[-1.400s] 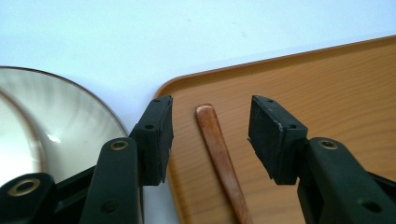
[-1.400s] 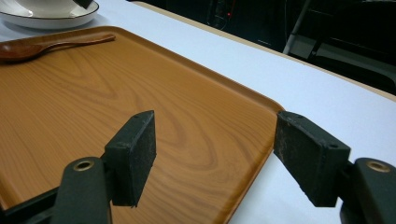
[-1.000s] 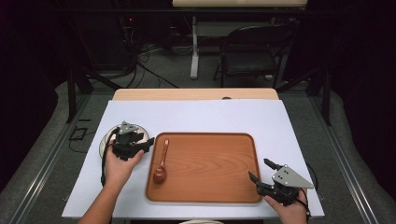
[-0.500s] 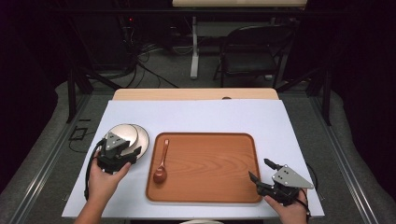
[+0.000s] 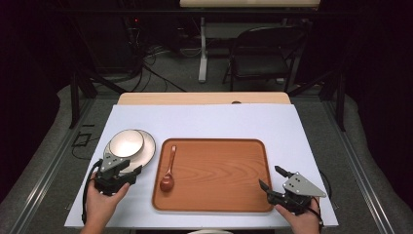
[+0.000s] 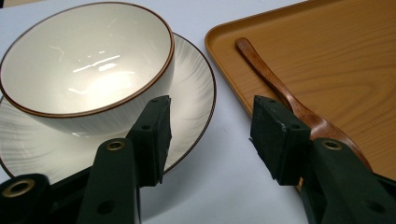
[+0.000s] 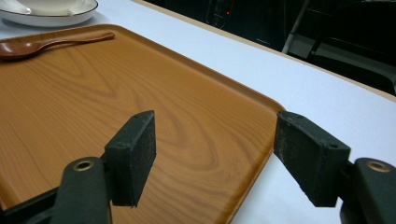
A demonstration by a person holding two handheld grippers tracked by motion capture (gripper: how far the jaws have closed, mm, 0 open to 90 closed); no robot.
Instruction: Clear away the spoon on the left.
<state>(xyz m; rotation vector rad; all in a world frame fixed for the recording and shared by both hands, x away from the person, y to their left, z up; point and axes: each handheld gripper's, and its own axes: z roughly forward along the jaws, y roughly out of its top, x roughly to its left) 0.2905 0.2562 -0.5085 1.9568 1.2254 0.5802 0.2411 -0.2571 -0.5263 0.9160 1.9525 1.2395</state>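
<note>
The white-covered bench [image 5: 204, 122] carries a broad wooden tray [image 5: 219, 170] in the middle. Just off the tray's left edge lies a cream plate [image 5: 150, 148] with a dark rim line, and a matching bowl [image 5: 126, 143] stands upright on it, set toward the far left of the plate rather than centred. Both look like glazed ceramic, so I judge them stiff, fairly weighty for their size, slick under hard pads, and liable to chip or crack if knocked or dropped. The bowl rests loose on the plate and could slide if the plate is tipped. The bowl's thin upright wall is the better place to pinch, one pad inside and one outside just below the rim. The plate's shallow lip lies almost flat on the bench and offers little purchase. The left tongs [image 6: 210, 126] sit low at the near edge of the plate, one pad over the plate by the bowl's wall and the other over the tray's edge. Their jaws have just been opening, stand wide and have nothing gripped between them. The right tongs [image 7: 215, 144] hover wide open and empty over the tray's near right corner. A slim wooden spoon [image 5: 169, 170] lies in the left part of the tray, bowl end toward the person.
</note>
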